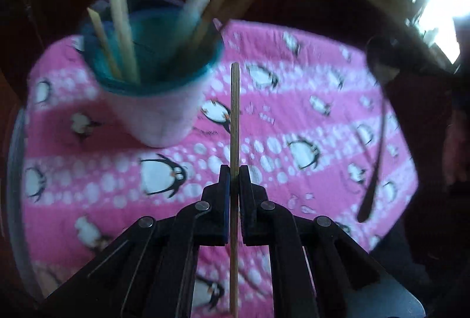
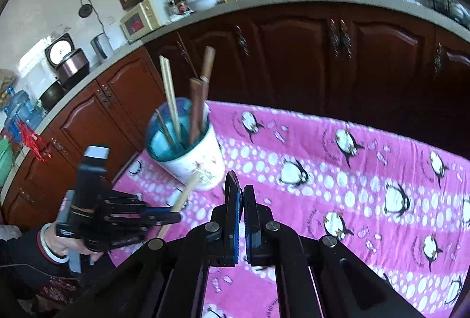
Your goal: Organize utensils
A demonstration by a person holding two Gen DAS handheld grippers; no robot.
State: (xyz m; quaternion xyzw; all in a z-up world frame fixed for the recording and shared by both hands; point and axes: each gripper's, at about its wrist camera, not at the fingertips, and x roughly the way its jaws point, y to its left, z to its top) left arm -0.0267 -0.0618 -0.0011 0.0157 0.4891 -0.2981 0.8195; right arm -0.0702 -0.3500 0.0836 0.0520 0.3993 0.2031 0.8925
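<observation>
A single pale wooden chopstick (image 1: 235, 118) is held upright between the fingers (image 1: 224, 194) of the left gripper (image 1: 234, 171), its tip raised above the pink penguin-patterned cloth (image 1: 308, 124). A white cup (image 2: 188, 153) with a teal interior stands on that cloth near its far left corner. Pale chopsticks (image 2: 170, 94) and brown wooden handles (image 2: 199, 100) are leaned inside it, projecting above the rim. A dark long-handled spoon (image 1: 379, 124) is seen at the right, blurred, its bowl uppermost.
</observation>
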